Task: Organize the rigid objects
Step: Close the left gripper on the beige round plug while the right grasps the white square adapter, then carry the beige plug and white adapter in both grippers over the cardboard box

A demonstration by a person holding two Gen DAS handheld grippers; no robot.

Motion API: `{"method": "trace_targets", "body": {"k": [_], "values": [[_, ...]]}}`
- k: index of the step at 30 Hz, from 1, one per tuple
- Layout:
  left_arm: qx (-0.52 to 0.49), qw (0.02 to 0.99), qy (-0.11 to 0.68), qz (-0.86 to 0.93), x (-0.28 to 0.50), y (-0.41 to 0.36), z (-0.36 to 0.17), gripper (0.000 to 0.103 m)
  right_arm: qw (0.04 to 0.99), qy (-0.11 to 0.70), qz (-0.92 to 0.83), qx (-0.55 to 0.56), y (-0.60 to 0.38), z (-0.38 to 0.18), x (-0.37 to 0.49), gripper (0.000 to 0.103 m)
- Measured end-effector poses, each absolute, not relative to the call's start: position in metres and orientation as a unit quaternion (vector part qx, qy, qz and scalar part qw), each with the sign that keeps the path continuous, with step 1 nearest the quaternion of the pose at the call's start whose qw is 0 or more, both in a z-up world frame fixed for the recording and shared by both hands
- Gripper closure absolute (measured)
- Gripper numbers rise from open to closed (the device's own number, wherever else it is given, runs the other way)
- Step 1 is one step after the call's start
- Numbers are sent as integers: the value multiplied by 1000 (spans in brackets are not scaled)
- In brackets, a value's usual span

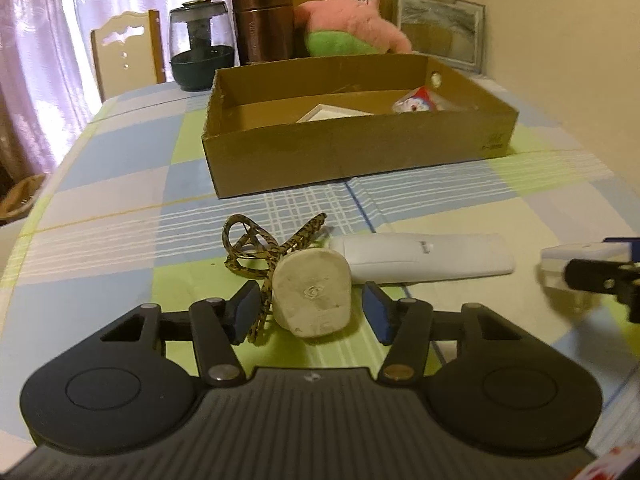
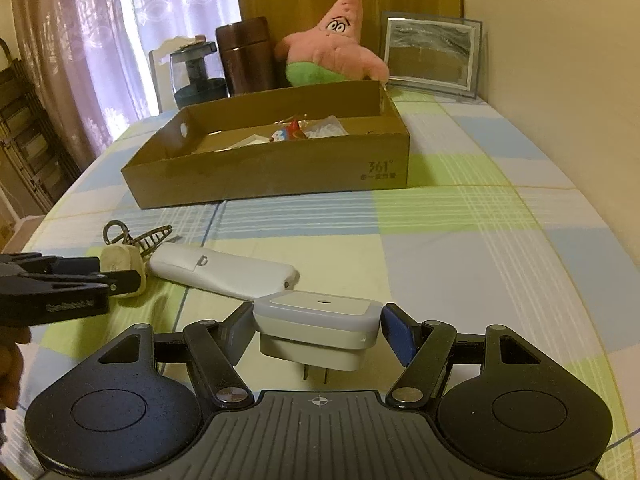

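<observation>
In the left wrist view my left gripper [image 1: 310, 304] stands open around a cream, stone-like lump [image 1: 312, 294] on the tablecloth; both blue pads sit a little clear of it. A leopard-print hair claw [image 1: 256, 246] lies against the lump's left side. A long white remote-like device [image 1: 424, 258] rests just behind. My right gripper [image 2: 320, 320] is shut on a white plug adapter [image 2: 316, 314], held above the table with its prongs showing underneath. An open cardboard box [image 2: 272, 178] stands beyond, with a white card and a small packet inside.
Behind the box [image 1: 352, 152] stand a pink star plush [image 2: 332, 52], a brown flask [image 2: 246, 56], a dark glass jar [image 2: 196, 76] and a framed picture [image 2: 432, 54]. A chair [image 1: 124, 52] is at the far left edge; a wall runs along the right.
</observation>
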State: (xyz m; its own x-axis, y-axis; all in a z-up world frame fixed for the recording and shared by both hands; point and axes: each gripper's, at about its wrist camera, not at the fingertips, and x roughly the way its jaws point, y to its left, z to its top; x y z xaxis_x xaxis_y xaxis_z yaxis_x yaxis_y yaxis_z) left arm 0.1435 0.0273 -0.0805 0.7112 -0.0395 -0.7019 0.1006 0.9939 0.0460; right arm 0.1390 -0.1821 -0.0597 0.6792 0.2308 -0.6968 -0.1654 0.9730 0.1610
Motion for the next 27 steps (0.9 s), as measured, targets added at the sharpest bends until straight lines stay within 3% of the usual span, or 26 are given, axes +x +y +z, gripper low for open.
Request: {"method": "trace_targets", "body": {"k": [8,10,12,27], "values": [[62,926,371,-14,144,19,-87,55,915,386,108,49,-185,-63,141,37],[62,927,370,-14,143,18,-86,57,915,386,107,52,-185,-63,140,37],[66,927,368,-20,139,16,-84,66,915,386,107,51,-185,-62,141,37],[60,923,377,-41,146,11,-79,66,914,386,111,57,-186,-58,137,37]]}}
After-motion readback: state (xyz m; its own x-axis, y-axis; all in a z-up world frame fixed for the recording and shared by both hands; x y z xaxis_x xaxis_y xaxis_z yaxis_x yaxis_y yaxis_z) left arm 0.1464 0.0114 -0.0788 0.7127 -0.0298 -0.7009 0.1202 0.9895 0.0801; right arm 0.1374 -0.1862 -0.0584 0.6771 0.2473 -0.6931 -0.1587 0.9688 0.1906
